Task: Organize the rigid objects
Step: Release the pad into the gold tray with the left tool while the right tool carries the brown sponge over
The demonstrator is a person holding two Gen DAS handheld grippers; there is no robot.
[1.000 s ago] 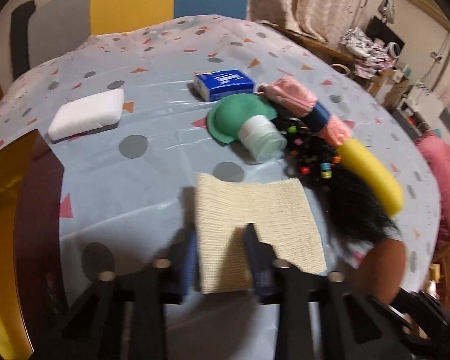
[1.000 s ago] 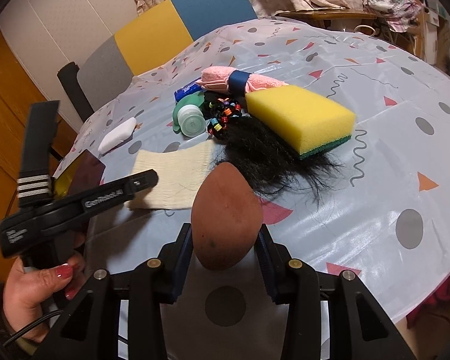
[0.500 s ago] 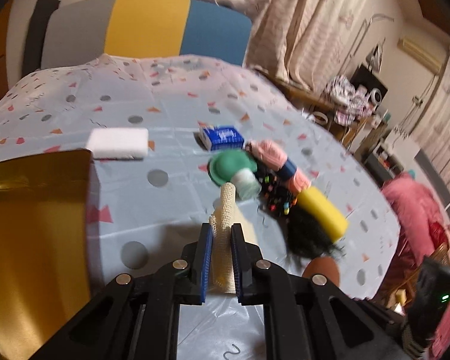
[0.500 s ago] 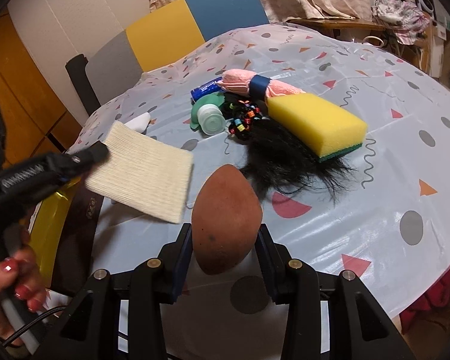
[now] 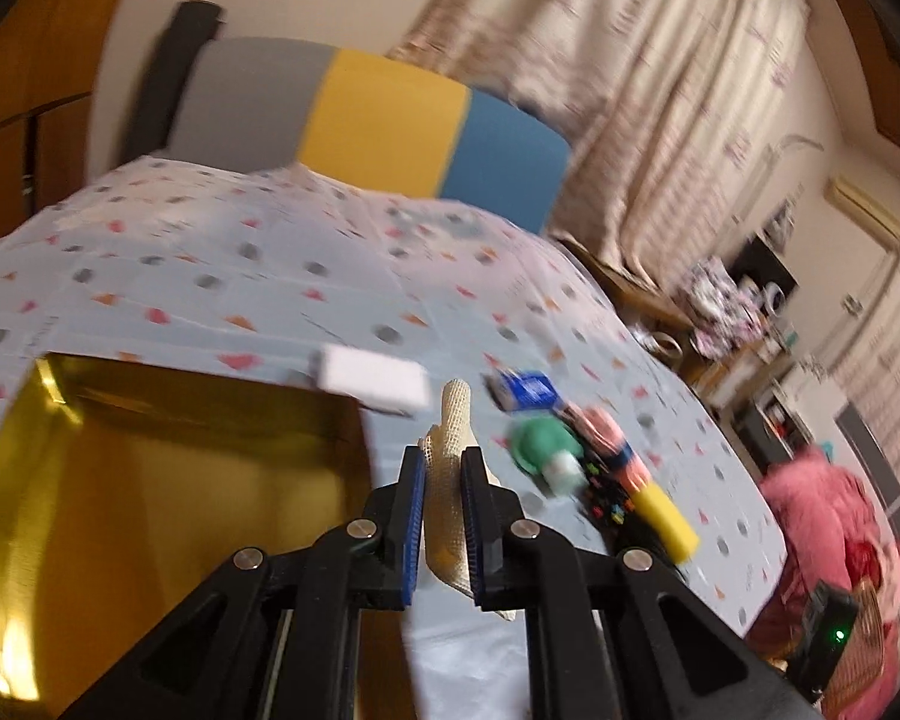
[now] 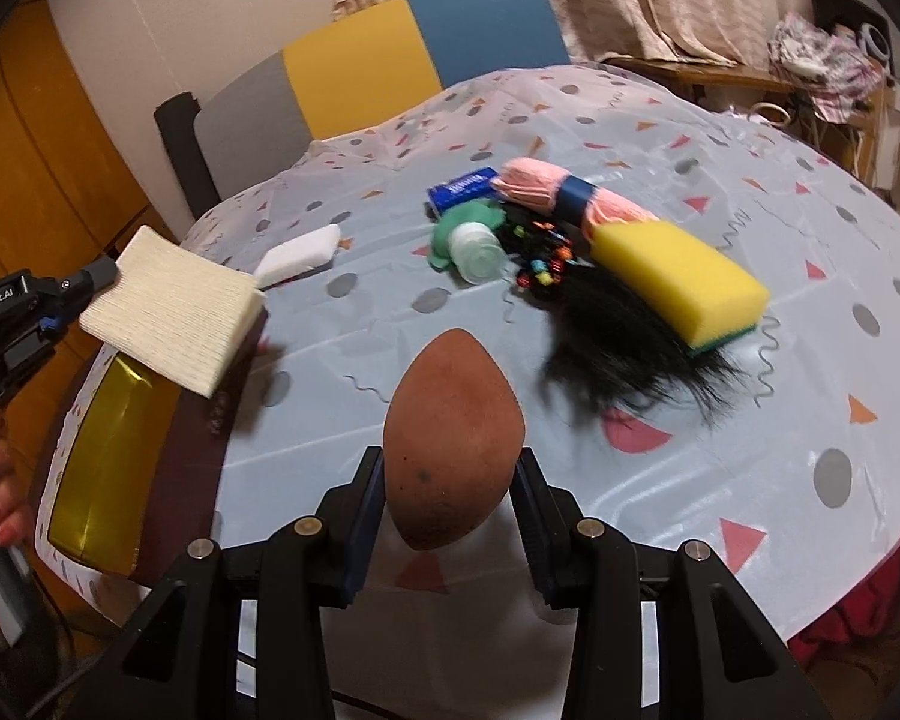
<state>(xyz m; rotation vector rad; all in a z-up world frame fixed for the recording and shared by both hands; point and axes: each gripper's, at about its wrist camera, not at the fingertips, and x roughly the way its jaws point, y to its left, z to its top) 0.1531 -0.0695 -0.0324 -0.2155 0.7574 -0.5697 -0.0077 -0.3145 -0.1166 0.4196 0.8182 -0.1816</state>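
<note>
Between the pads of my left gripper (image 5: 444,480) a cream knitted cloth (image 6: 168,312) is clamped tight, held in the air over the near corner of the gold tray (image 5: 150,480). My right gripper (image 6: 450,486) grips a brown egg-shaped sponge (image 6: 453,438) above the patterned tablecloth (image 6: 690,480). Farther out lie a white block (image 6: 300,252), green bottle (image 6: 474,246), black hairpiece (image 6: 624,342) and yellow sponge (image 6: 678,276).
</note>
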